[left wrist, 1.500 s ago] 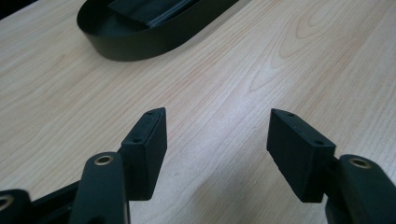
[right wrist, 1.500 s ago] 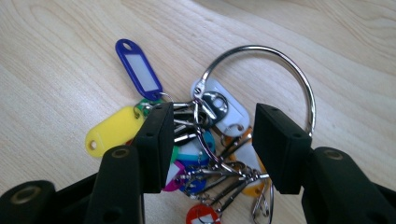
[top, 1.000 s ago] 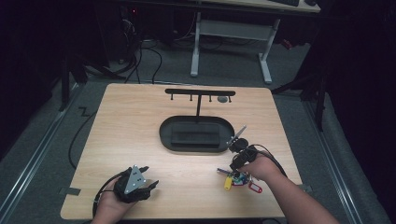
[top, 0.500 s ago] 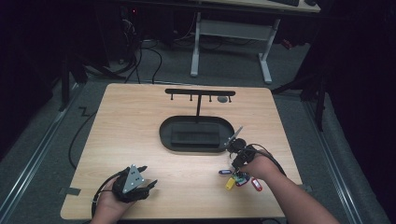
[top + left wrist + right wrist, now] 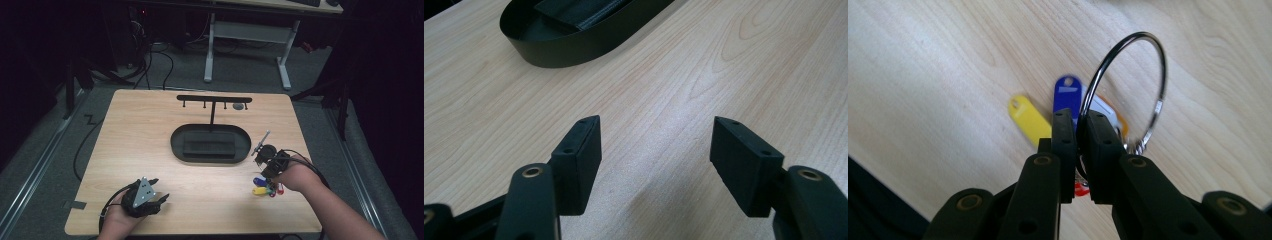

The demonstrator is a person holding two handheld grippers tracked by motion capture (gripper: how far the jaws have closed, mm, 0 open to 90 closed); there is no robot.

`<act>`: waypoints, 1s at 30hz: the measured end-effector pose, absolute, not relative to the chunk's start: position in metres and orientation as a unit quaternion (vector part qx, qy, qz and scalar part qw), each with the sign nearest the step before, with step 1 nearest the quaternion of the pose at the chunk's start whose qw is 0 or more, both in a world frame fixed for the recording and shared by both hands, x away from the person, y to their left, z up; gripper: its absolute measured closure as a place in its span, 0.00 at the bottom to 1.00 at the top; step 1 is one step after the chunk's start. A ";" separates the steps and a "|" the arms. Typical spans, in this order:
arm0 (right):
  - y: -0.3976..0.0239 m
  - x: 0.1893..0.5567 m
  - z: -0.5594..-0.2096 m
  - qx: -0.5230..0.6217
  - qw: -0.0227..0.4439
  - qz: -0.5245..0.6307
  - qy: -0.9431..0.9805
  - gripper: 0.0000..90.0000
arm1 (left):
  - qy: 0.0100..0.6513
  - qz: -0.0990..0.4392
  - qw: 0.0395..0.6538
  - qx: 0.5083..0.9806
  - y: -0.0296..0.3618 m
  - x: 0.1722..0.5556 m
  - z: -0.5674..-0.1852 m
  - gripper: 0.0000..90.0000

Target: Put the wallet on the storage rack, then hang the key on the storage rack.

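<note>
Right gripper [image 5: 1077,131] clamped on the key ring [image 5: 1128,85], tags [image 5: 1029,119] dangling below it; lift smoothly, carry it ahead to the hook rack [image 5: 214,99]

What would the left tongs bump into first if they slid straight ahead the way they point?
Probably the black oval tray. The left tongs stand open over bare table, and the tray lies ahead, a little to one side, so they might just graze its wall.

A black oval tray [image 5: 210,156] and a hook rack [image 5: 214,98] stand on the wooden table [image 5: 140,130].
</note>
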State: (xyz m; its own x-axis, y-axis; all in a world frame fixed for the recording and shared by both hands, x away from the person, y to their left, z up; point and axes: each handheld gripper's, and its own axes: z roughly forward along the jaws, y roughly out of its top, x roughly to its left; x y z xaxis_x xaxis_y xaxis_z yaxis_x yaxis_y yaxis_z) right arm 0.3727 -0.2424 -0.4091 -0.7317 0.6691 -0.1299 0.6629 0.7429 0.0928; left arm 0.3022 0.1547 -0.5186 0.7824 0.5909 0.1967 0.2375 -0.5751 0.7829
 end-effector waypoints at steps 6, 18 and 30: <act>-0.244 0.370 -0.390 0.355 0.092 0.023 0.930 0.94 | 0.241 0.224 0.393 0.859 0.155 0.302 -0.519 0.42; -0.244 0.369 -0.356 0.357 0.116 0.033 0.926 0.94 | 0.252 0.230 0.390 0.856 0.157 0.304 -0.519 0.42; -0.245 0.372 -0.318 0.354 0.122 0.070 0.925 0.94 | 0.258 0.225 0.390 0.855 0.158 0.310 -0.522 0.42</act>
State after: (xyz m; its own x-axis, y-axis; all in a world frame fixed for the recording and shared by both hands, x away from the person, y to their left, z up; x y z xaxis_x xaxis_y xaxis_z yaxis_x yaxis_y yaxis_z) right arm 0.3724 -0.2451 -0.3175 -0.7200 0.6712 -0.1763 0.6370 0.7400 0.2160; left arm 0.3104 0.1580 -0.5215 0.7662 0.6157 0.1837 0.2650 -0.5632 0.7827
